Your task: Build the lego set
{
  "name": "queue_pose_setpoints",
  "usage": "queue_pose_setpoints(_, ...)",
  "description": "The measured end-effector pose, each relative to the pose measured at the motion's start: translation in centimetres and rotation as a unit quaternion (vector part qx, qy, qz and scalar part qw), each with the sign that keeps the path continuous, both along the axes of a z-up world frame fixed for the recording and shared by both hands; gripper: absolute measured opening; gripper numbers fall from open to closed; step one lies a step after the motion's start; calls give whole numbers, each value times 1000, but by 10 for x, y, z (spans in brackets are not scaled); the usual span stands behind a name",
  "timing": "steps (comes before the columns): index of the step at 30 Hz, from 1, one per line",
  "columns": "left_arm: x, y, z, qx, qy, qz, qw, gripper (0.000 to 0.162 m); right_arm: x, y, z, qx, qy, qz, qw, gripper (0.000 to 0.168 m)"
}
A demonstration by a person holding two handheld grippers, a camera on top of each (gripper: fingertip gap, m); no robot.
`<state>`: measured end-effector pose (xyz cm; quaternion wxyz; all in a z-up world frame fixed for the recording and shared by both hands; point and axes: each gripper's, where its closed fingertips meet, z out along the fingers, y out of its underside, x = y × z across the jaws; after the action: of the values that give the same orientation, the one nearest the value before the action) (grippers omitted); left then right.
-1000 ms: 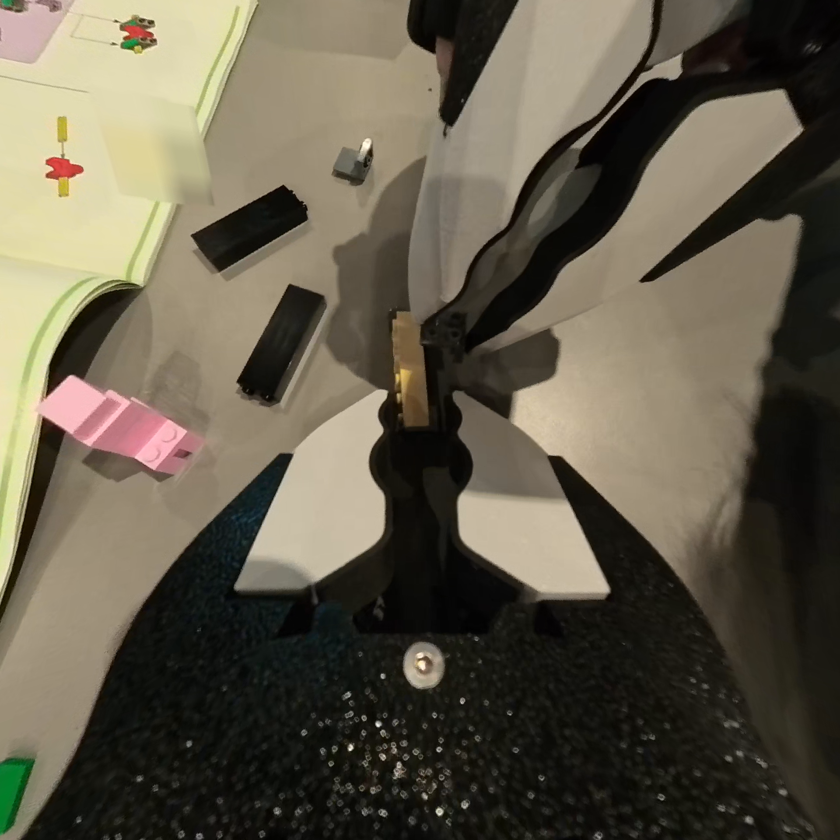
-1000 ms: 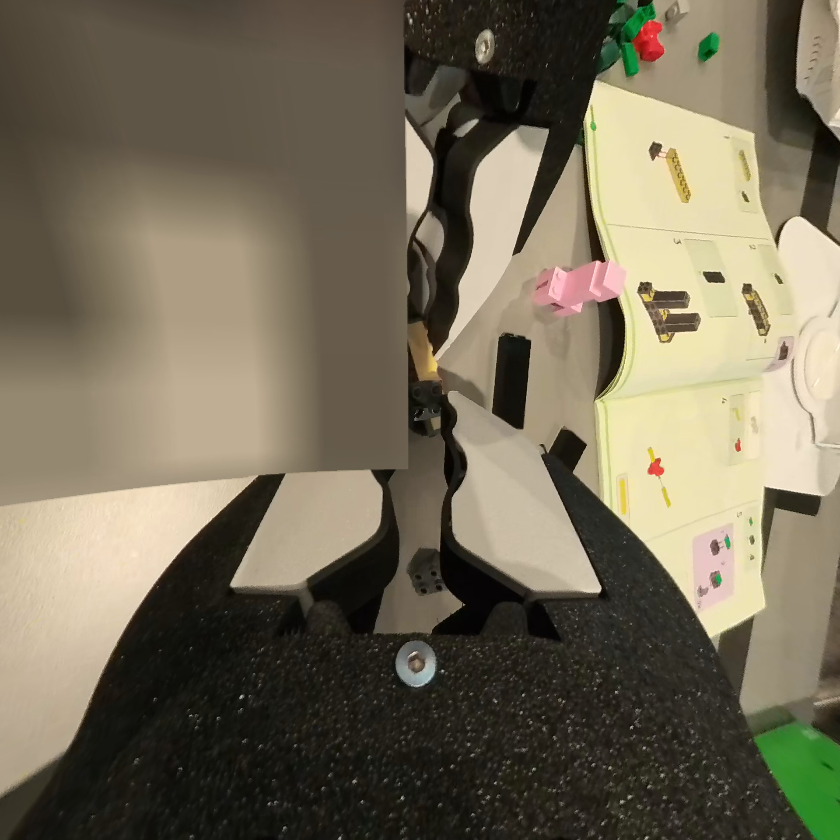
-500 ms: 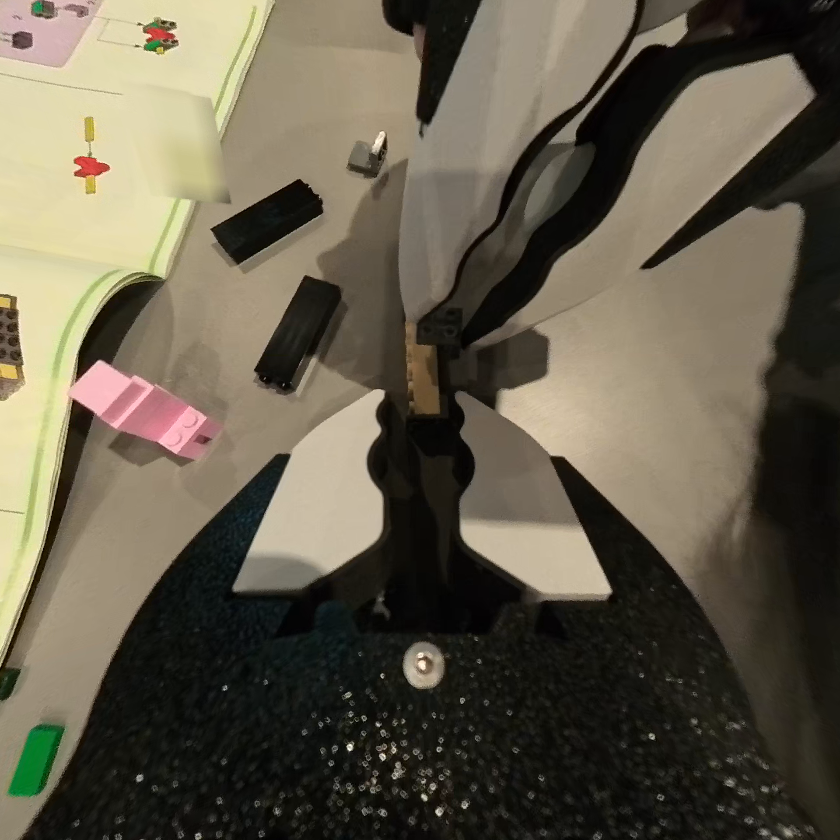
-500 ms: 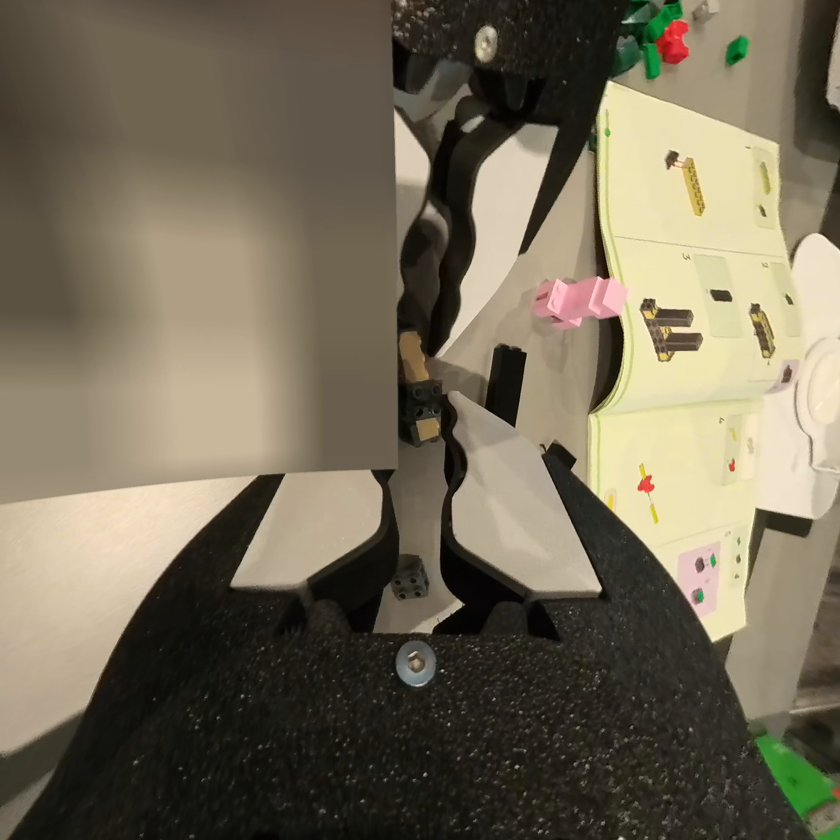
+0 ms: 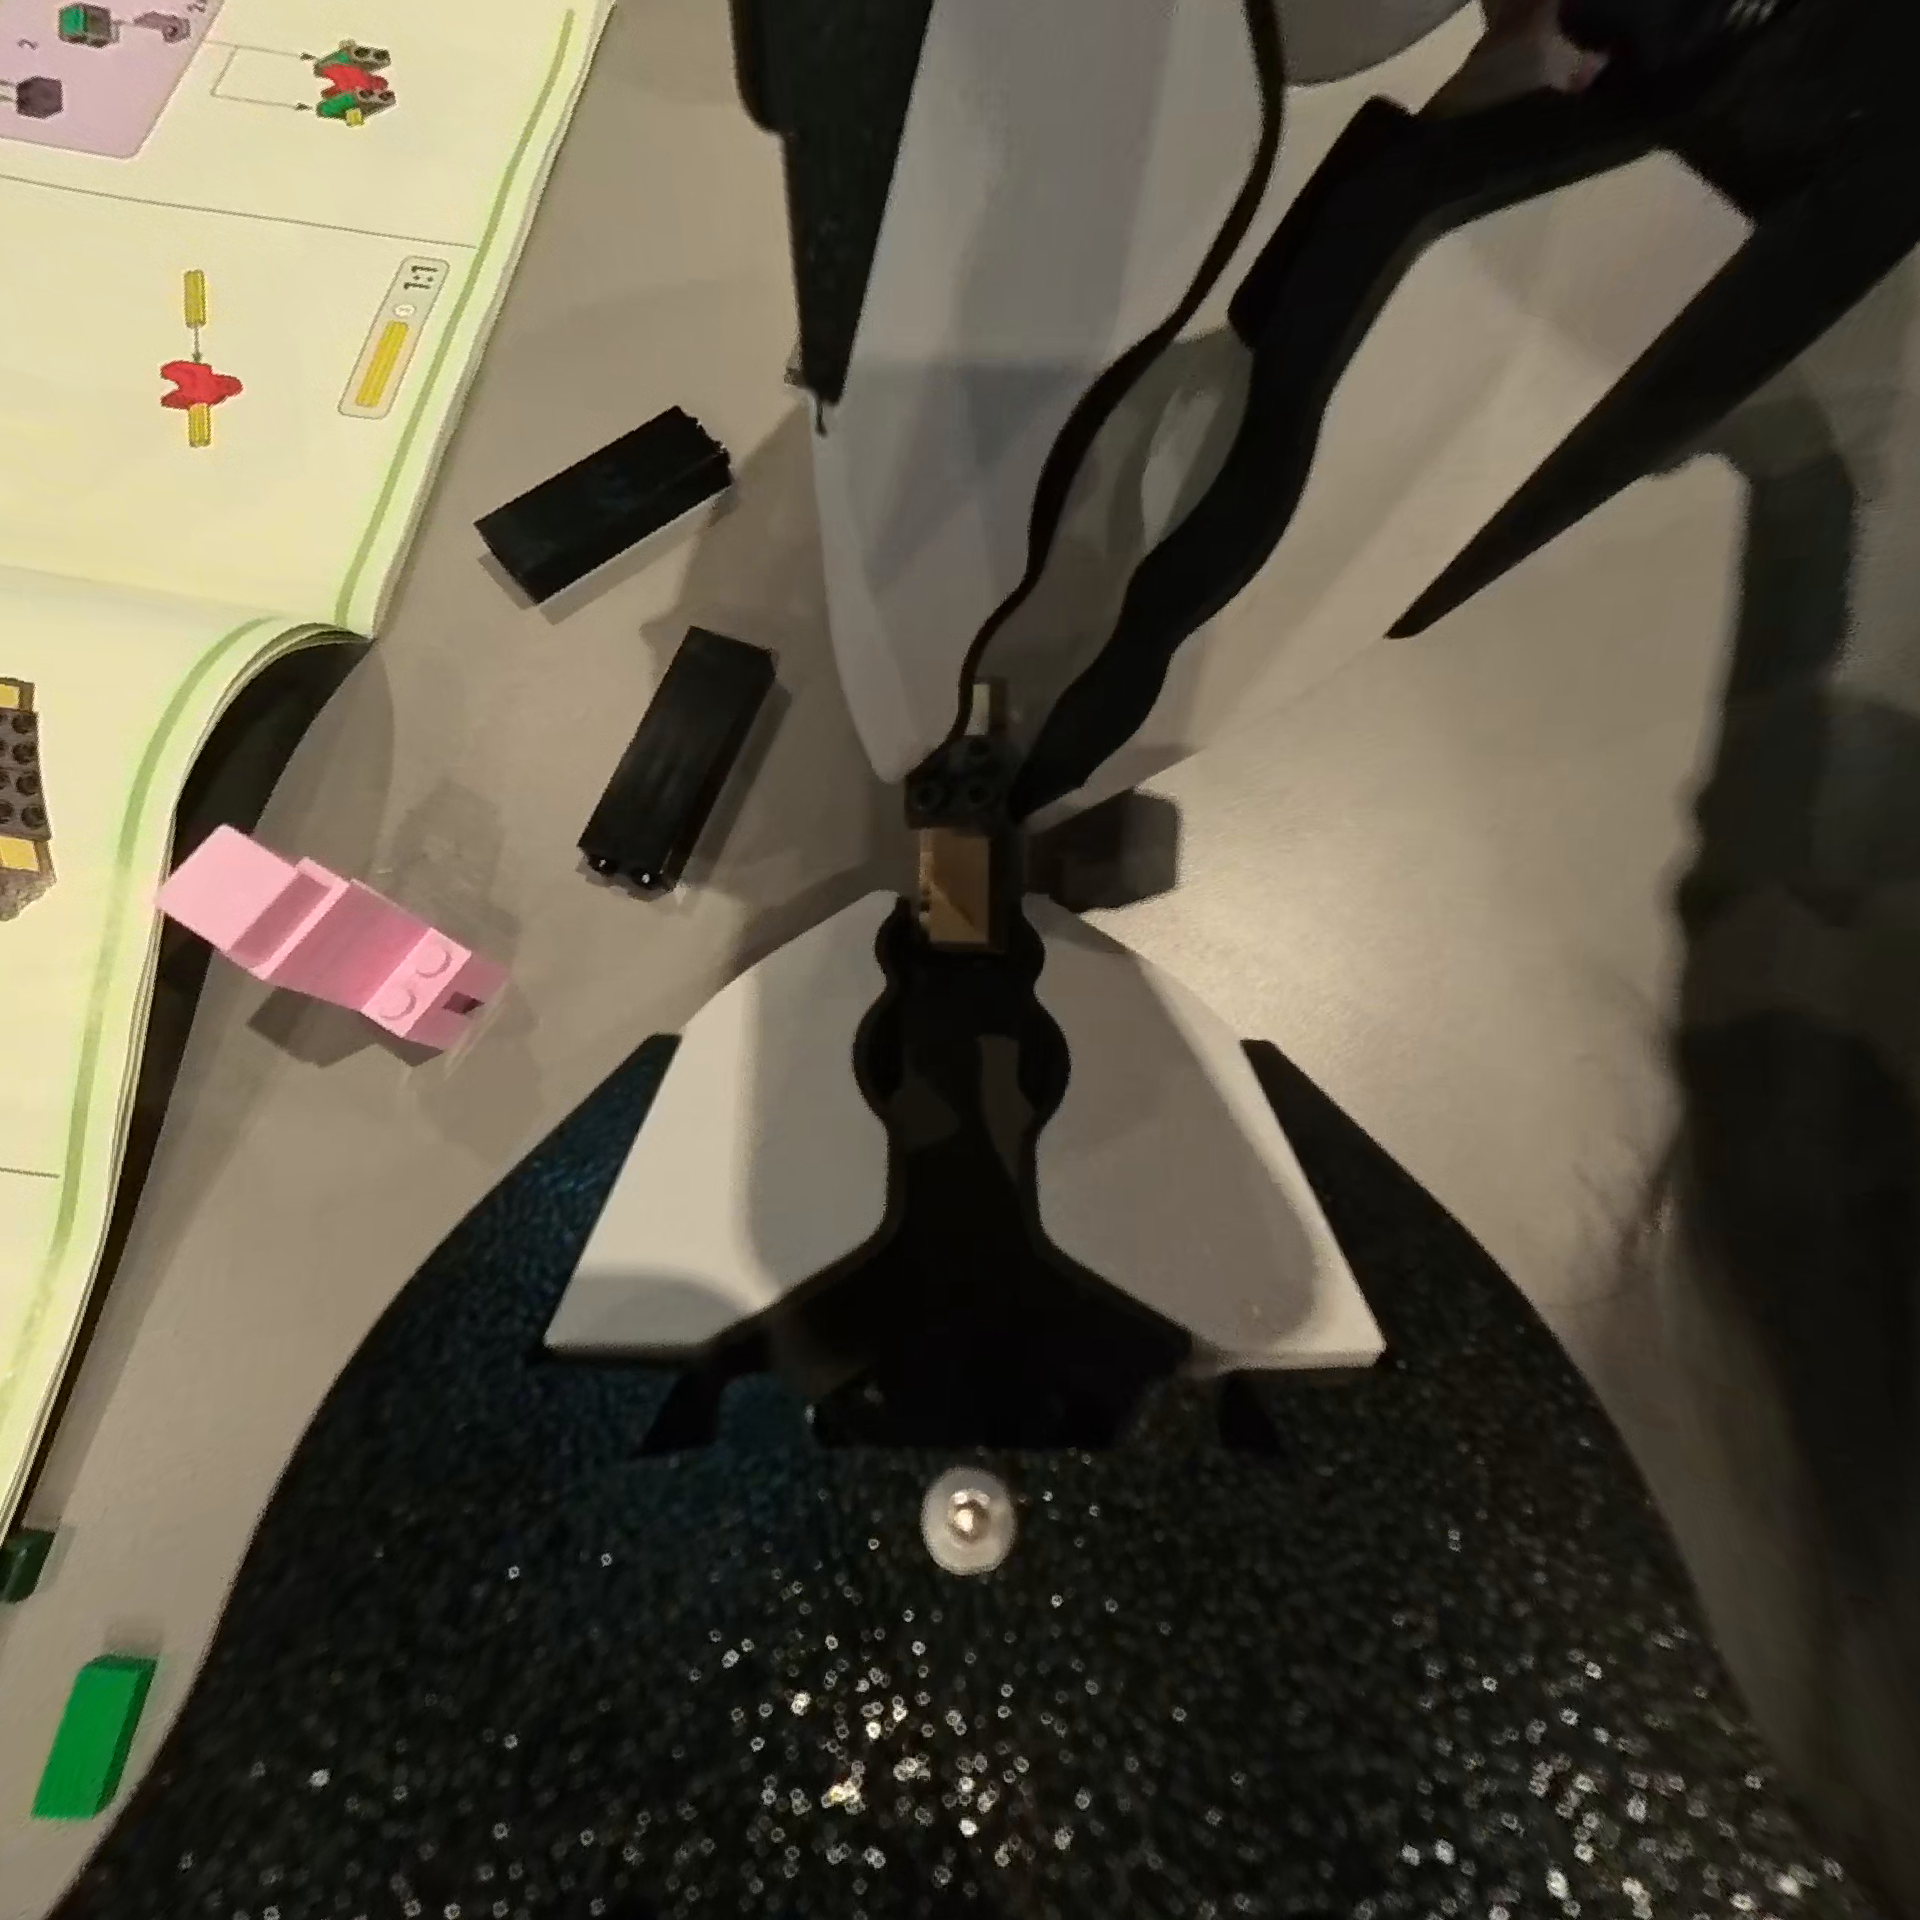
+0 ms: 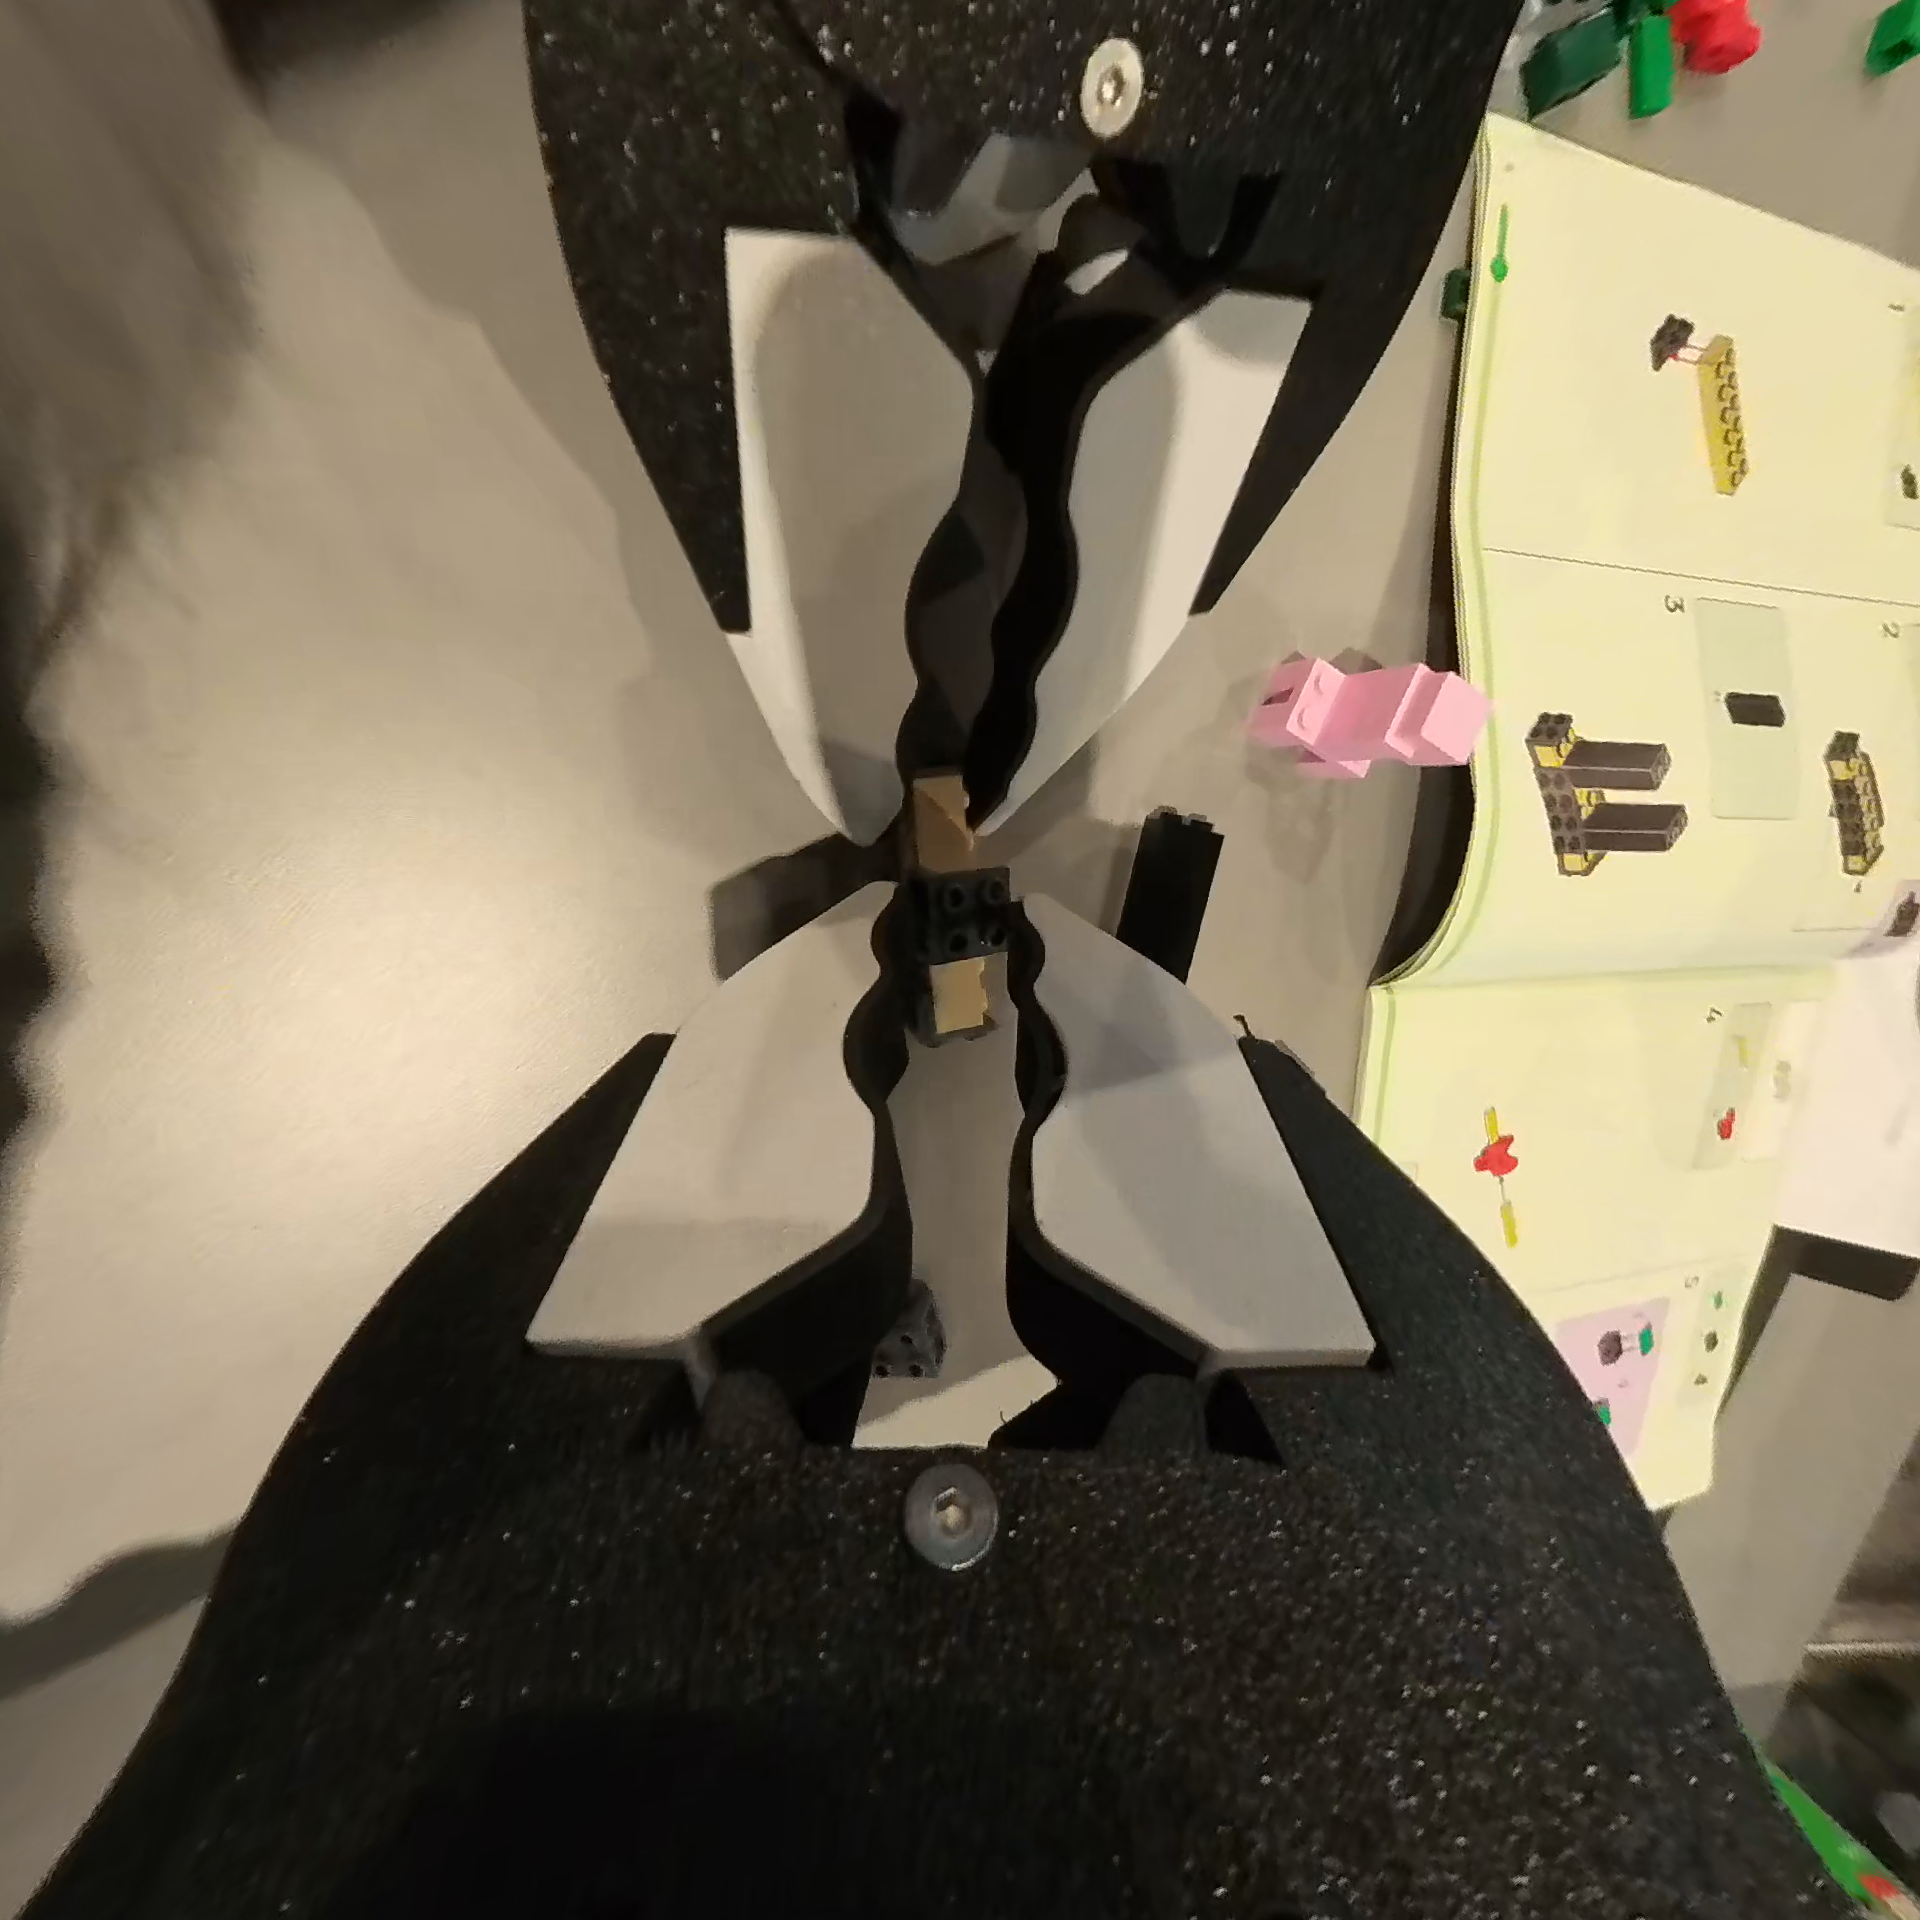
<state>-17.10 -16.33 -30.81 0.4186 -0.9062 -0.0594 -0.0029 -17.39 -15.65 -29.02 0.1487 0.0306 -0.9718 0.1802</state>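
Note:
My left gripper (image 5: pixel 961 914) is shut on a tan brick (image 5: pixel 956 888), seen end-on at its fingertips. My right gripper (image 5: pixel 966 769) comes in from the top, opposite it, shut on a small black studded brick (image 5: pixel 961 790) that sits against the tan brick. In the right wrist view my right gripper (image 6: pixel 956 935) grips the black brick (image 6: pixel 961 920), with tan showing above and below it. The left gripper (image 6: pixel 935 821) holds the tan brick (image 6: pixel 940 821) from the far side. Both are held above the grey table.
Two long black bricks (image 5: pixel 603 504) (image 5: pixel 681 774) and a pink piece (image 5: pixel 332 940) lie left of the grippers. An open instruction booklet (image 5: pixel 208 364) lies beyond them. A green brick (image 5: pixel 94 1735) lies at the lower left. A small dark brick (image 6: pixel 909 1345) lies under my right gripper. Green and red pieces (image 6: pixel 1642 42) lie far right. The tips of both grippers are at nearly the same place.
The two grippers have lined up tip to tip. The tan brick has turned from lengthwise to end-on in the left view, and the black brick now sits squarely against it.

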Motion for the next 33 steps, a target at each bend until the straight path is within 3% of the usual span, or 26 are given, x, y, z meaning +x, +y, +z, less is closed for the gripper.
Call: queue_pose_setpoints(33,2,0,0,-1,2,-7,1000,17,3,-2,-7,16,-41,-2,999,16)
